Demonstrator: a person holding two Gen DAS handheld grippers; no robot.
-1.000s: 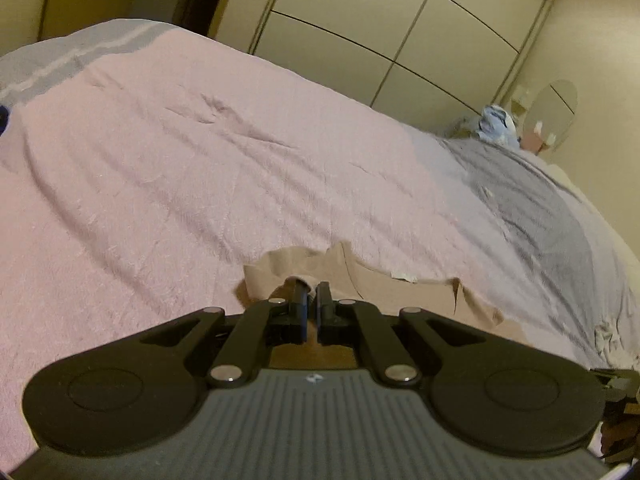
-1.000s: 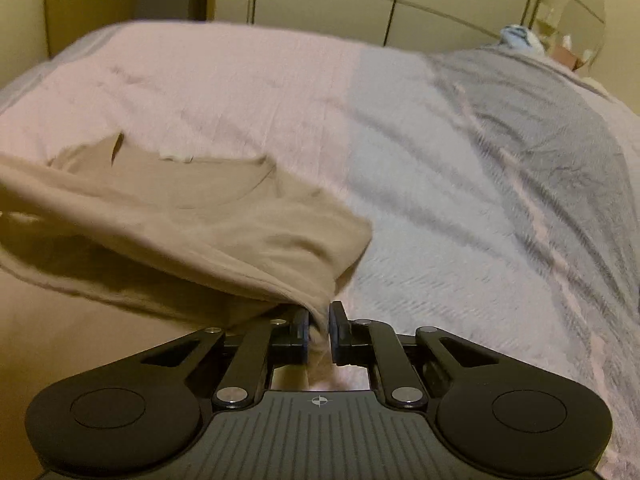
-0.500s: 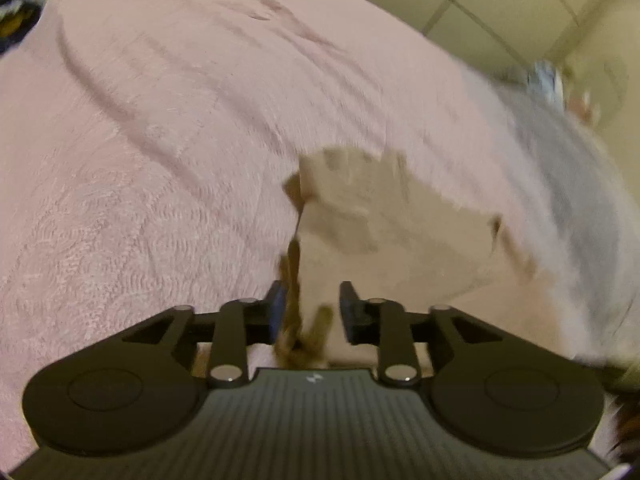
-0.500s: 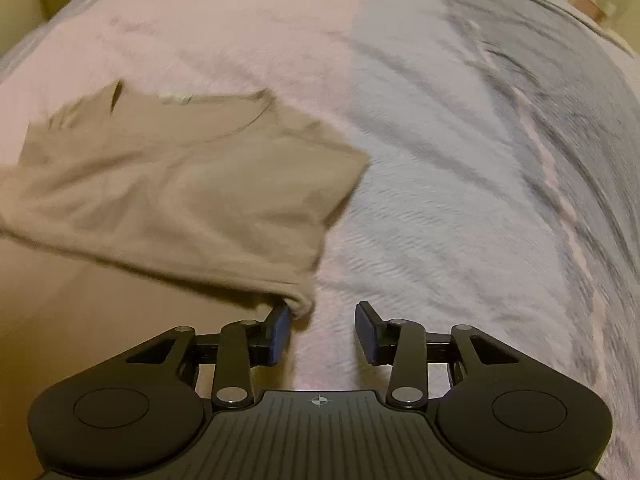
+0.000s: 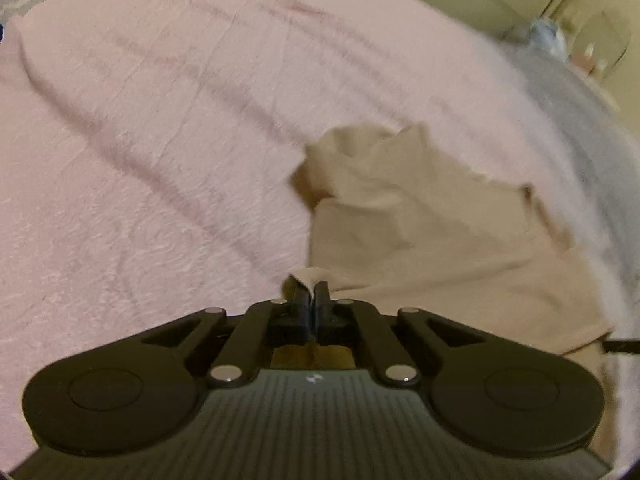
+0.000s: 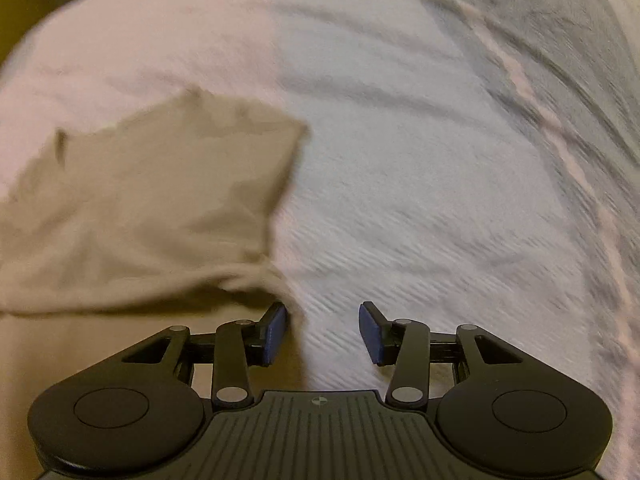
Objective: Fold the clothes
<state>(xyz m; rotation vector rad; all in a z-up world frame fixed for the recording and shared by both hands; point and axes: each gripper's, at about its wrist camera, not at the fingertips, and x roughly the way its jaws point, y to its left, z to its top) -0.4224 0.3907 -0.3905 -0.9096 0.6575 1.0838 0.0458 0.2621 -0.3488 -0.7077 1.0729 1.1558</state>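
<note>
Item: tan T-shirt, lying on the bed, partly folded, its top layer doubled over the body. Left of my right hand-held gripper; right of and ahead of my left hand-held gripper.

Left hand-held gripper: clenched on a near edge of the T-shirt.
Right hand-held gripper: released, its jaws wide apart, just beside the shirt's near right corner.

Handling, as I judge it: light, limp knit that sags and creases. Best held at hems or corners.
</note>
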